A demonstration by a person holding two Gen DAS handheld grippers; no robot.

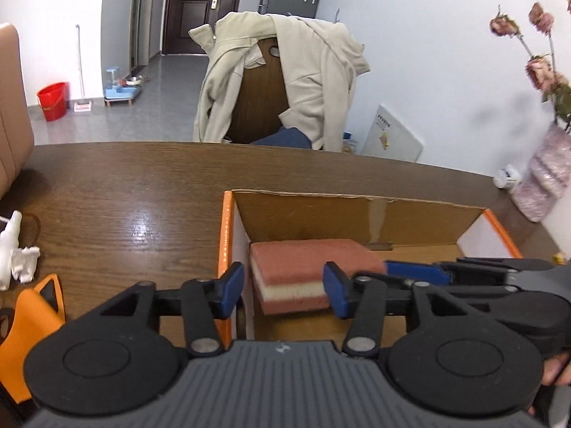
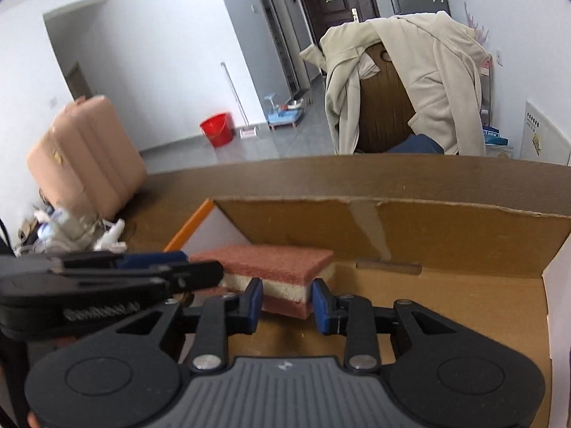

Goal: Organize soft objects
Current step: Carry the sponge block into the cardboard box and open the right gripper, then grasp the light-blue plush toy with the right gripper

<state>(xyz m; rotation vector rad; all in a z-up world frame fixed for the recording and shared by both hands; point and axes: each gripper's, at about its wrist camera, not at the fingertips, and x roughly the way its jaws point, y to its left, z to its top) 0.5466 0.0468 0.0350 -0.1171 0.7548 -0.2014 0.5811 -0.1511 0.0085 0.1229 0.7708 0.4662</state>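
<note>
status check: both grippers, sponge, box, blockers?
Left gripper open, at the box's left wall. Right gripper open, fingers either side of sponge's near corner, grip not confirmed. Sponge sits in cardboard box, left rear corner. No blockers seen.

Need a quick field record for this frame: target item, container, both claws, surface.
target: layered sponge, pink top and bottom, cream middle
location: inside cardboard box, in its left corner, lying flat
left claw: open, fingers either side of the sponge's near end, contact cannot be told
right claw: open, fingers flanking the sponge's near corner, no squeeze visible
surface: brown wooden table
background: chair draped with beige jacket
</note>
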